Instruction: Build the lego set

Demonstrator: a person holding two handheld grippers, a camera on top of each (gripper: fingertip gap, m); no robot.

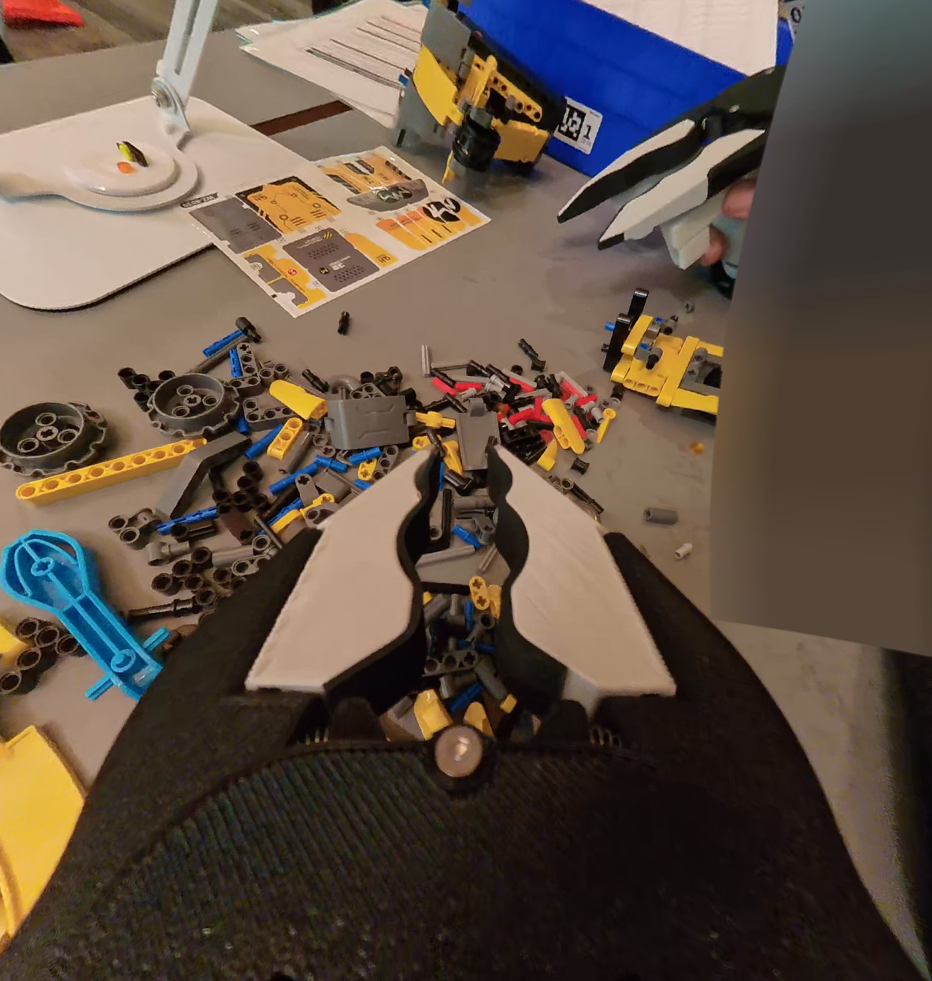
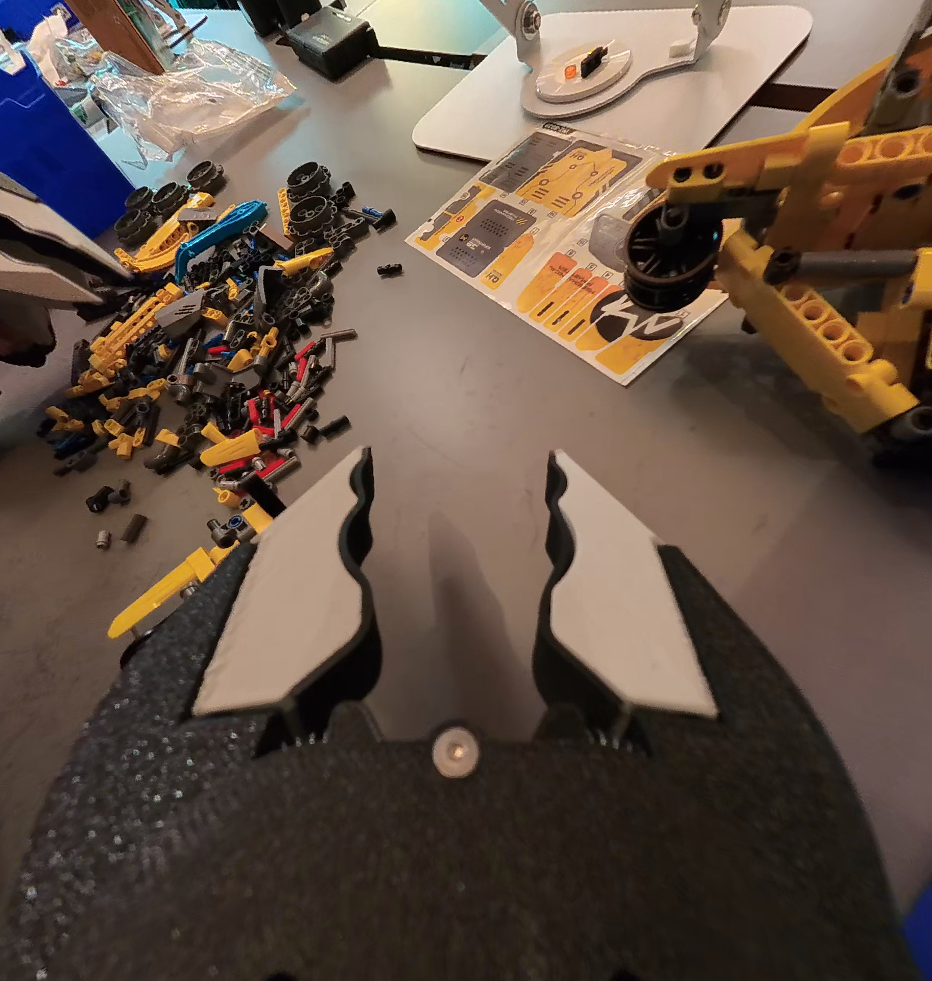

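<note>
My left gripper (image 1: 462, 451) hangs over a pile of loose building parts (image 1: 368, 419), yellow, black, grey, blue and red. Its jaws stand a narrow gap apart, tips down beside a small grey panel (image 1: 477, 432), and I see nothing clamped between them. It also shows at the left edge of the right wrist view (image 2: 114, 289), over the same pile (image 2: 230, 340). My right gripper (image 2: 458, 456) is wide open and empty above bare grey table, between the pile and a part-built yellow model (image 2: 824, 239). In the left wrist view the right gripper (image 1: 580, 232) hangs at the upper right.
A sticker sheet (image 2: 559, 249) lies past the right gripper, with a white stand base (image 2: 612, 69) behind it. A small yellow assembly (image 1: 665, 366), black wheels (image 1: 50, 435) and a light blue tool (image 1: 76, 600) edge the pile. A blue box (image 1: 612, 69), papers (image 1: 357, 48) and plastic bags (image 2: 187, 90) sit at the back. The tips of one gripper are about 25 cm away from the tips of the other.
</note>
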